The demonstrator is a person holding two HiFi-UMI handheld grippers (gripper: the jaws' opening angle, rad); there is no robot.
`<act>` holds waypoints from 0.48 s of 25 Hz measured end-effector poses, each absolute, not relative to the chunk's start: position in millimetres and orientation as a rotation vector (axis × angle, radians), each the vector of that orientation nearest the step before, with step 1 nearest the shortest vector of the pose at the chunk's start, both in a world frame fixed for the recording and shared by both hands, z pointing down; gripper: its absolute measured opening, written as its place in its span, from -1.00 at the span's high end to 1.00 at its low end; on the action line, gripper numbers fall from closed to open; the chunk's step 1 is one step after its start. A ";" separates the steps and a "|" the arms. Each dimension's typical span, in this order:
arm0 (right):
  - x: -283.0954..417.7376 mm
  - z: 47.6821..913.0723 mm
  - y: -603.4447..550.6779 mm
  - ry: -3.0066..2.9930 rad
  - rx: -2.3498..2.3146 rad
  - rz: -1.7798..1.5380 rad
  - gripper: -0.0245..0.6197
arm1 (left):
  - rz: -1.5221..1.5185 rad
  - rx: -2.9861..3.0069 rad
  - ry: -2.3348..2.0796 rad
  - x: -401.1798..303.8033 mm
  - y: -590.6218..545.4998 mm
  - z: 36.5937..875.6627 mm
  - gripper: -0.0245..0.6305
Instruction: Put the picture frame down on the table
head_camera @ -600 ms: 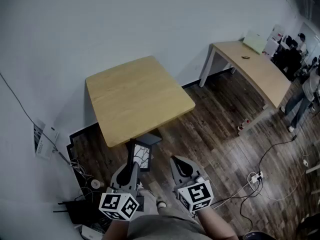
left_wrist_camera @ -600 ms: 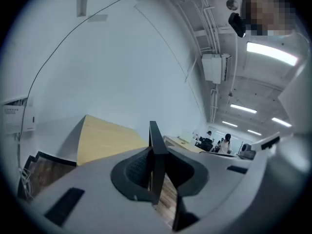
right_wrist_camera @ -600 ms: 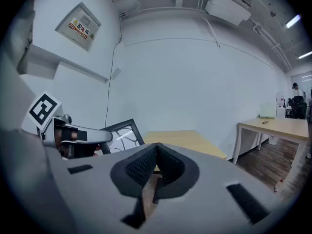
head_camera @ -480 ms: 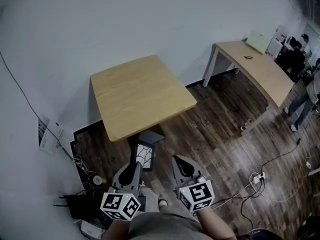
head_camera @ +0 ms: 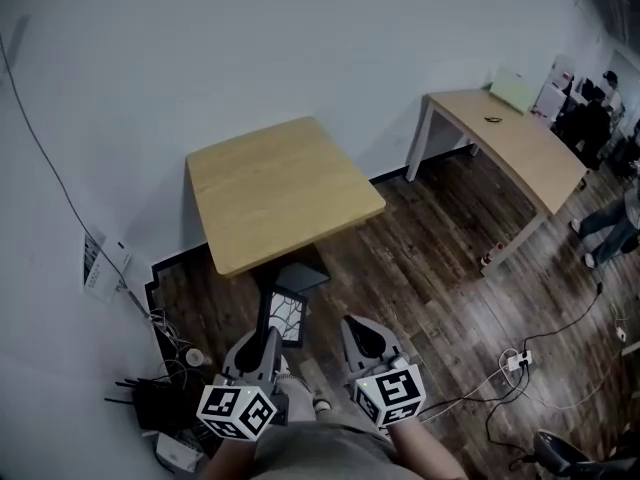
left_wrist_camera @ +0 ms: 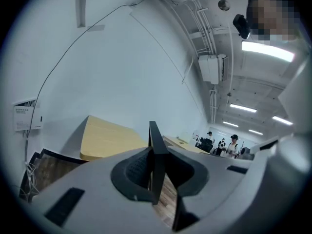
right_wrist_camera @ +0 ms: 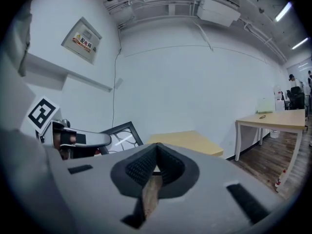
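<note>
The picture frame (head_camera: pixel 283 317), black-rimmed with a white branching pattern, hangs over the dark wood floor just in front of the square light-wood table (head_camera: pixel 285 193). My left gripper (head_camera: pixel 268 340) is shut on its lower edge. In the left gripper view the frame (left_wrist_camera: pixel 155 152) stands edge-on, pinched between the two dark pads, with the table top (left_wrist_camera: pixel 109 138) beyond. My right gripper (head_camera: pixel 362 334) is beside it, shut, with nothing in it. The right gripper view shows its tips (right_wrist_camera: pixel 156 151) meeting, the frame (right_wrist_camera: pixel 122 134) to the left and the table (right_wrist_camera: pixel 187 141) ahead.
A long light-wood desk (head_camera: pixel 510 133) stands along the wall at the right, with people (head_camera: pixel 603 86) beyond it. Cables and a power strip (head_camera: pixel 515 360) lie on the floor at the right. A black box with wires (head_camera: pixel 158 403) sits at the lower left under wall papers (head_camera: pixel 102 266).
The head view has shifted a little, so the table sits slightly further right. Both grippers keep their places in the picture, and the frame stays held in the left one.
</note>
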State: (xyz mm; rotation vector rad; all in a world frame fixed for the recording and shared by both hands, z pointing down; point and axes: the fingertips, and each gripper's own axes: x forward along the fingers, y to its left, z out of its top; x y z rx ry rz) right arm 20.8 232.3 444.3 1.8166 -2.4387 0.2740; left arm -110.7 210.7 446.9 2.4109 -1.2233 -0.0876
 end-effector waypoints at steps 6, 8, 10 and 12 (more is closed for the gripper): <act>19.7 444.8 229.8 -2.491 1.810 0.321 0.92 | -0.071 2.420 -1.244 -111.2 211.9 444.6 0.76; 17.9 445.7 225.7 -2.507 1.802 0.345 0.92 | -0.072 2.419 -1.253 -112.5 208.3 443.5 0.76; 15.7 445.4 220.9 -2.513 1.791 0.344 0.92 | -0.070 2.412 -1.259 -113.7 202.0 444.7 0.76; 15.3 445.2 214.3 -2.517 1.782 0.343 0.92 | -0.069 2.402 -1.263 -113.2 192.4 446.8 0.76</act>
